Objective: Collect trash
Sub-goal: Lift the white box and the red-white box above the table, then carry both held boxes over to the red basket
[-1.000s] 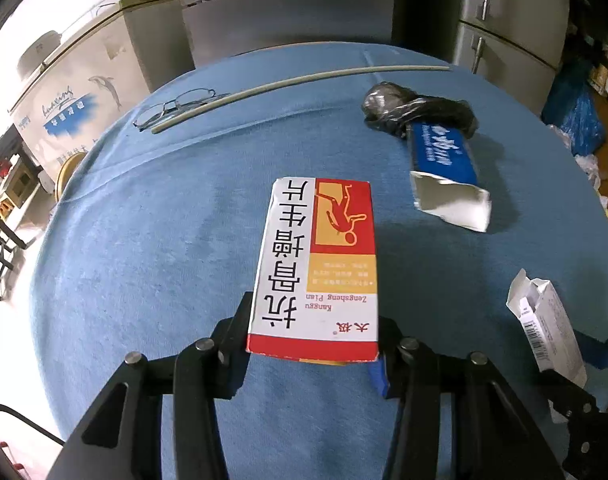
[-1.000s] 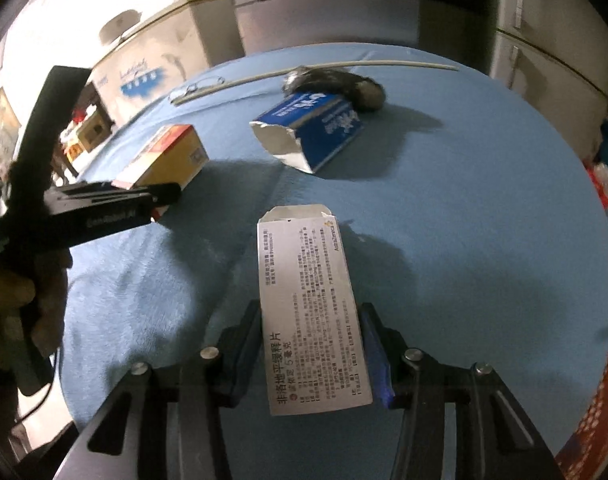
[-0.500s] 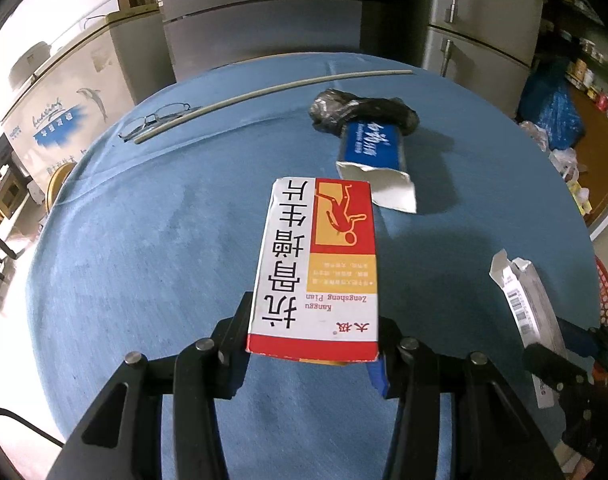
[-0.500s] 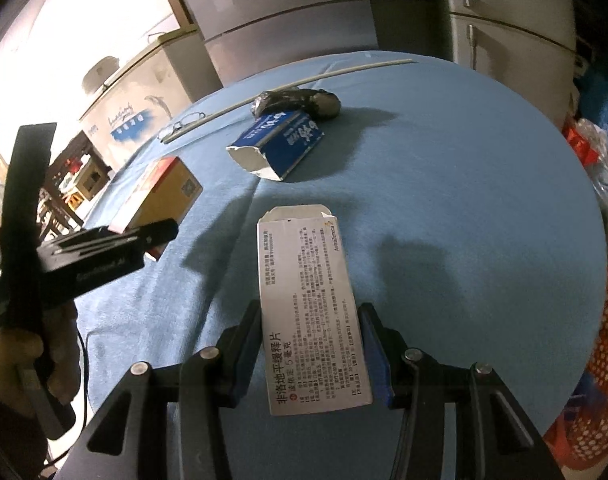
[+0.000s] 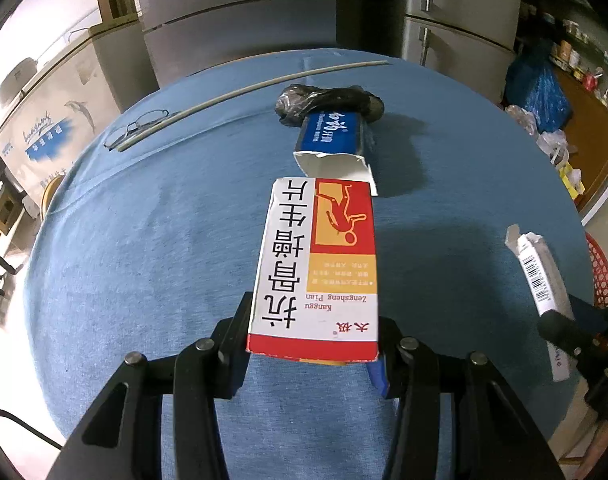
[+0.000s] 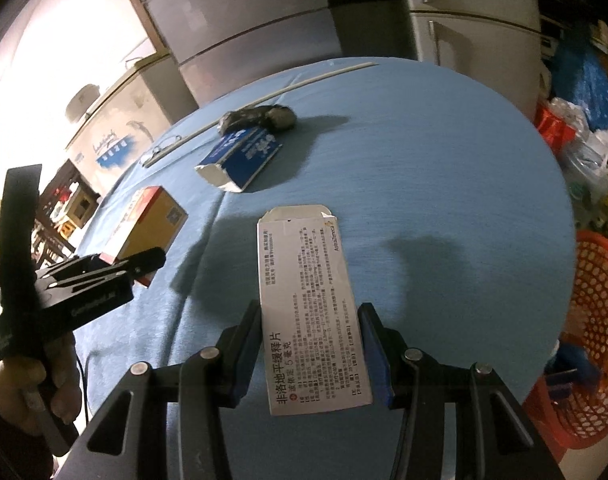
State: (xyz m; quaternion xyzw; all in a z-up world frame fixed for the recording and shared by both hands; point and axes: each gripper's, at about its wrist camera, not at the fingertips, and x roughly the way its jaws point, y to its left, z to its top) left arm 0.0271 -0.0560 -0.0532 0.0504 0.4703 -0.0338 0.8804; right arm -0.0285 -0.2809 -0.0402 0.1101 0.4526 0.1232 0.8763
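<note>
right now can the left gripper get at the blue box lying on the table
Probably not yet: the left gripper is shut on the red and white box, so its jaws are full. The path over the table to the blue box looks clear.

Open carton (image 5: 331,145) on table (image 5: 143,264), crumpled bag (image 5: 328,100) touching behind

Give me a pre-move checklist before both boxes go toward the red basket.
1. Left hand-held gripper clamped on red and white box: ok.
2. Right hand-held gripper clamped on white box: ok.
3. Both boxes lifted clear of blue table: ok.
4. Red basket in sight, right of table: ok.
5. Basket has room inside: cannot tell.
6. Table cleared of trash: not ok, blue carton and black bag remain.
</note>
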